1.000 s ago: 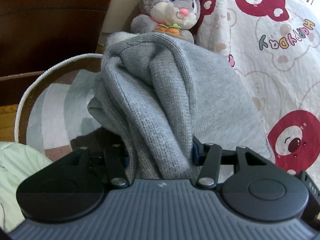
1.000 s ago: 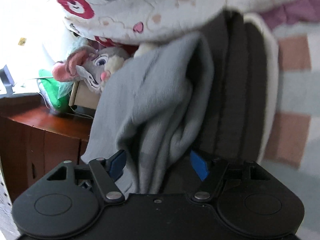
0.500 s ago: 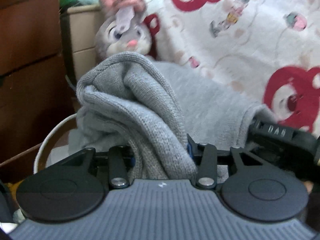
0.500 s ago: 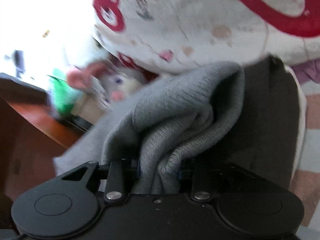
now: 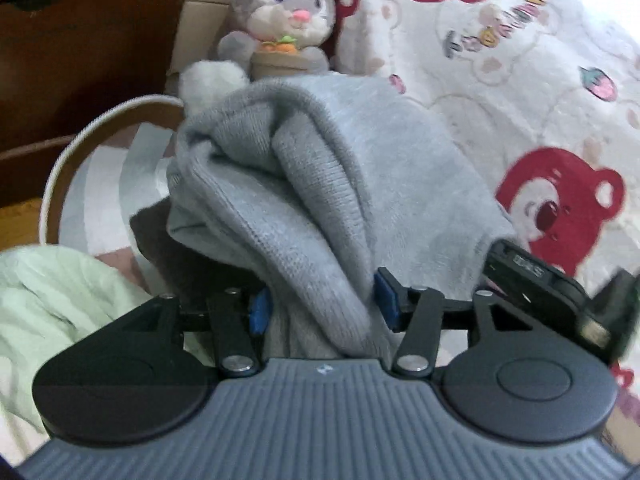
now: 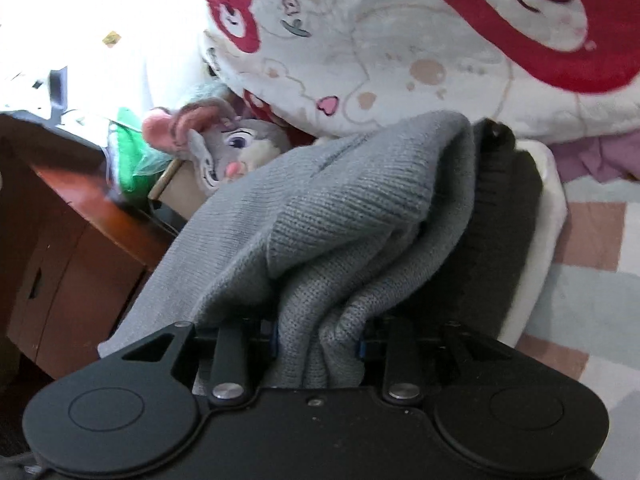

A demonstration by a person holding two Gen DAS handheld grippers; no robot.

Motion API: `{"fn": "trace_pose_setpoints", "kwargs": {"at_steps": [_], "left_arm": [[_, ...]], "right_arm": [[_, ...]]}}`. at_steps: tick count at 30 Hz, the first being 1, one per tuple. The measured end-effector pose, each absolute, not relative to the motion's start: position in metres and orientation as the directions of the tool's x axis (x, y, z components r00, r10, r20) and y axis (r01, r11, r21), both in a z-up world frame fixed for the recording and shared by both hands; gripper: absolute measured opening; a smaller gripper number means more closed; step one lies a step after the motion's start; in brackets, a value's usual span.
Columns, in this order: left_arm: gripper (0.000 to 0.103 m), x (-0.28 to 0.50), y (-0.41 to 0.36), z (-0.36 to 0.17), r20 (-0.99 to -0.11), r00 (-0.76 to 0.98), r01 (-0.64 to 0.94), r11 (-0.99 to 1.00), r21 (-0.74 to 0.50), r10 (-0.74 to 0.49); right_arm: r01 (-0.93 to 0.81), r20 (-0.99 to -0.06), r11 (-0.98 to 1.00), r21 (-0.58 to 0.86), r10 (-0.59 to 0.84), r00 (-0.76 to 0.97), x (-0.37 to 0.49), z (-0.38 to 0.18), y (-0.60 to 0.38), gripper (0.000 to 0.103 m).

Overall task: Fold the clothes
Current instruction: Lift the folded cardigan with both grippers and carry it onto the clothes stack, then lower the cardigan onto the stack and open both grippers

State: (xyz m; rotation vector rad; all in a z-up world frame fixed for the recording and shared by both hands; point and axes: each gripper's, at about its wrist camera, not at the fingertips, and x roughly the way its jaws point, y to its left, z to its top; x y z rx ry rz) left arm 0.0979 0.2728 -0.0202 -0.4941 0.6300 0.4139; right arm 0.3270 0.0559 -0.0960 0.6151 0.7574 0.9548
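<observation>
a bunched fold of the grey knitted garment [image 5: 320,208] is clamped between the blue pads of the left hand-held gripper [image 5: 320,306], the jaws drawn in tight on the cloth. another bunch of the same garment [image 6: 340,216] is pinched in the right hand-held gripper [image 6: 318,344], its jaws likewise closed onto the knit. the garment is held up off the surface between the two and fills the middle of both views, so that much of what lies behind it is hidden.

behind it, a white quilt printed with red bears [image 5: 520,80] is seen to the right in the left wrist view and across the top in the right wrist view [image 6: 400,40]. a grey plush rabbit with a pink nose [image 5: 288,12] is propped at the quilt's edge, just beside a beige cardboard box [image 5: 200,20]; whether anything is in the box cannot be told. dark brown wooden furniture [image 5: 80,52] stands to the left. a striped pink, white and pale blue rug with a white corded edge [image 5: 92,184] lies below, and a dark brown cloth [image 6: 504,216] is seen directly behind the grey knit. a pale green fabric [image 5: 52,300] is bunched at the lower left. part of the right hand-held gripper's black body [image 5: 552,292] shows at the right edge of the left wrist view.
</observation>
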Motion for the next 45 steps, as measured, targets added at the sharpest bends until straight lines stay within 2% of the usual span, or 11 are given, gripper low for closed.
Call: {"fn": "trace_pose_setpoints", "kwargs": {"at_steps": [8, 10, 14, 17, 23, 29, 32, 34, 37, 42, 45], "left_arm": [[0.047, 0.076, 0.278, 0.017, -0.630, 0.750, -0.401, 0.896, -0.192, 0.200], [0.034, 0.092, 0.289, 0.030, -0.618, 0.765, -0.366, 0.912, -0.184, 0.182], [0.033, 0.122, 0.310, 0.057, -0.593, 0.793, -0.295, 0.941, -0.167, 0.143], [0.033, 0.164, 0.301, 0.035, -0.701, 0.684, -0.289, 0.957, -0.008, 0.201], [0.033, 0.173, 0.301, 0.001, -0.725, 0.633, -0.278, 0.954, 0.113, 0.270], [0.033, 0.164, 0.306, -0.003, -0.714, 0.655, -0.289, 0.955, 0.065, 0.247], [0.031, 0.160, 0.313, -0.007, -0.716, 0.656, -0.303, 0.952, 0.039, 0.238], [0.029, 0.157, 0.318, -0.011, -0.718, 0.656, -0.312, 0.950, 0.022, 0.232], [0.028, 0.149, 0.322, -0.017, -0.726, 0.647, -0.330, 0.944, 0.012, 0.235], [0.028, 0.141, 0.325, -0.019, -0.711, 0.680, -0.333, 0.940, -0.080, 0.181], [0.028, 0.145, 0.321, -0.022, -0.707, 0.679, -0.349, 0.934, -0.076, 0.196]], "right_arm": [[-0.627, -0.380, 0.542, 0.560, 0.840, 0.387, 0.305, -0.067, 0.071, 0.037], [-0.634, -0.399, 0.560, 0.533, 0.828, 0.395, 0.303, -0.063, 0.072, 0.037], [-0.634, -0.420, 0.571, 0.521, 0.819, 0.391, 0.298, -0.061, 0.071, 0.038], [-0.620, -0.425, 0.566, 0.543, 0.822, 0.379, 0.297, -0.064, 0.065, 0.041], [-0.494, -0.381, 0.517, 0.699, 0.854, 0.354, 0.297, -0.076, 0.022, 0.052], [-0.260, -0.165, 0.273, 0.926, 0.914, 0.372, 0.305, -0.091, -0.027, 0.088], [-0.224, -0.232, 0.340, 0.913, 0.887, 0.400, 0.322, -0.092, -0.005, 0.088], [-0.241, -0.333, 0.460, 0.855, 0.842, 0.425, 0.334, -0.092, 0.018, 0.063], [-0.452, -0.294, 0.511, 0.731, 0.834, 0.467, 0.330, -0.076, 0.044, 0.050], [-0.563, -0.316, 0.566, 0.602, 0.817, 0.483, 0.337, -0.070, 0.063, 0.050], [-0.531, -0.361, 0.611, 0.587, 0.784, 0.504, 0.341, -0.071, 0.061, 0.066]]}}
